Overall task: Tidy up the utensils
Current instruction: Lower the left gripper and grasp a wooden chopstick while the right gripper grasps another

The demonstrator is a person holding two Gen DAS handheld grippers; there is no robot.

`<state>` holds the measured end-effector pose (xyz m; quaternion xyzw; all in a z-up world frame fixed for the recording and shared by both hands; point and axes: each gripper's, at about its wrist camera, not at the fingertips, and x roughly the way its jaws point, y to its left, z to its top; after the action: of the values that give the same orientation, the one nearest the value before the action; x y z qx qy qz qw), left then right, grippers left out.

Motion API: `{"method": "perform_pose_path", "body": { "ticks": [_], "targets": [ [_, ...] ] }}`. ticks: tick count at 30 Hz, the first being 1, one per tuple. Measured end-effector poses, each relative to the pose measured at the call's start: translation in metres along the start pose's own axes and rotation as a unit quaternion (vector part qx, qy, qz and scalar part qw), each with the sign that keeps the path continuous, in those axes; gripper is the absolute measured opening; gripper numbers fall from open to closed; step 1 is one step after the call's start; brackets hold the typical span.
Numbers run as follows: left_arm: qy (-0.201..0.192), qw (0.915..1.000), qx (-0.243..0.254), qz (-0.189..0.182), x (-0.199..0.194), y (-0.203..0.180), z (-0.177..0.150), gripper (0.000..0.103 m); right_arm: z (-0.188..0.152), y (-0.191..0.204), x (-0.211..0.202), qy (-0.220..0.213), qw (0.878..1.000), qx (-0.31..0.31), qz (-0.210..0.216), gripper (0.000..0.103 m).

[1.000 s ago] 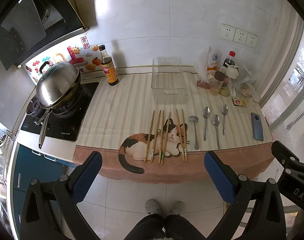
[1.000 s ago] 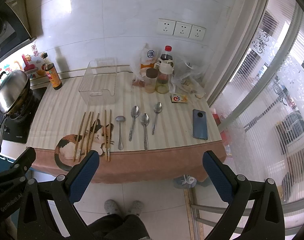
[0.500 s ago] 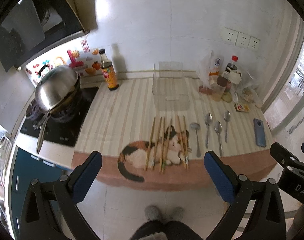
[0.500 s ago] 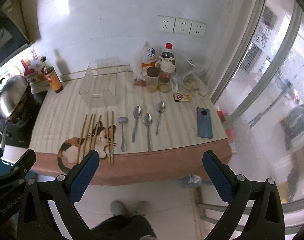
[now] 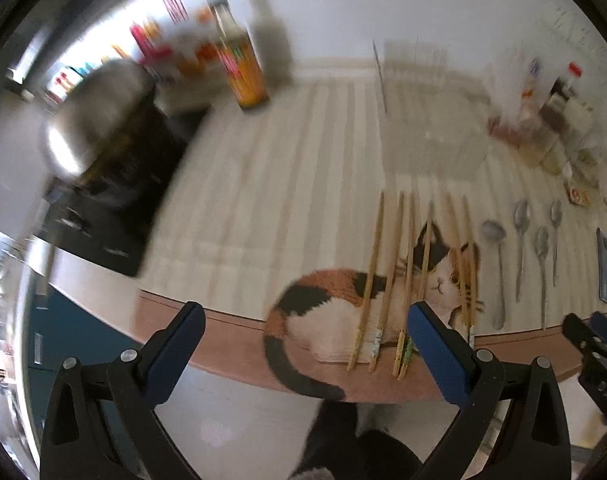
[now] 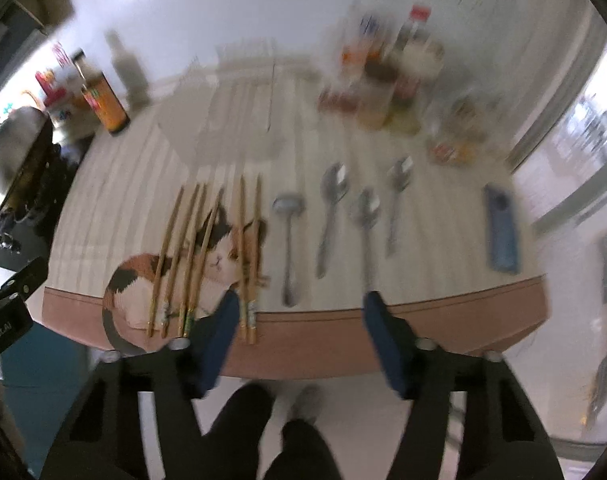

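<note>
Bring the right tool (image 6: 299, 312), jaws closing and empty, down over the steel spoons (image 6: 331, 216) by the bench's (image 5: 263, 200) front edge, left tool (image 5: 303, 328) wide and empty near the wooden chopsticks (image 5: 403, 272), clear plastic bin (image 5: 427, 136) behind.

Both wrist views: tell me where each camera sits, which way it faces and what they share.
Left wrist: on the left gripper, looking steeply down at wooden chopsticks on the cat-print mat; own open blue pads, dark trouser legs.
Right wrist: on the right gripper, jaws closing on nothing, facing four steel spoons; legs below.
Shared: chopsticks, spoons, clear plastic bin, blue phone.
</note>
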<state>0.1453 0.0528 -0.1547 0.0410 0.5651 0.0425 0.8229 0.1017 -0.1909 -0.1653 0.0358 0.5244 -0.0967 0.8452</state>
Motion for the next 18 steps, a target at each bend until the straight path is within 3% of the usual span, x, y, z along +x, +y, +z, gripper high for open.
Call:
{"method": "perform_pose_path", "body": {
  "ticks": [2,7,10,14,17,18],
  "targets": [
    [0.037,0.9989,0.007,-0.028,0.033,-0.003,0.006,0.093,0.004,0.004,0.03,0.023,1.0,0.008,0.003,0.05],
    [0.118,0.9891,0.035,-0.081,0.105,-0.023,0.017,0.063,0.012,0.009,0.091,0.081,0.996,0.032,0.004,0.042],
    [0.144,0.984,0.051,-0.091,0.136,-0.037,0.019,0.054,0.016,0.01,0.114,0.109,0.993,0.042,0.007,0.039],
    [0.158,0.9807,0.06,-0.098,0.156,-0.046,0.021,0.047,0.026,0.014,0.141,0.129,0.99,0.054,0.01,0.039],
    [0.149,0.9814,0.069,-0.099,0.156,-0.053,0.023,0.038,0.032,0.019,0.155,0.137,0.989,0.051,0.008,0.038],
    [0.145,0.9826,0.071,-0.092,0.156,-0.055,0.024,0.029,0.034,0.021,0.159,0.139,0.989,0.051,0.009,0.038]
  ]
}}
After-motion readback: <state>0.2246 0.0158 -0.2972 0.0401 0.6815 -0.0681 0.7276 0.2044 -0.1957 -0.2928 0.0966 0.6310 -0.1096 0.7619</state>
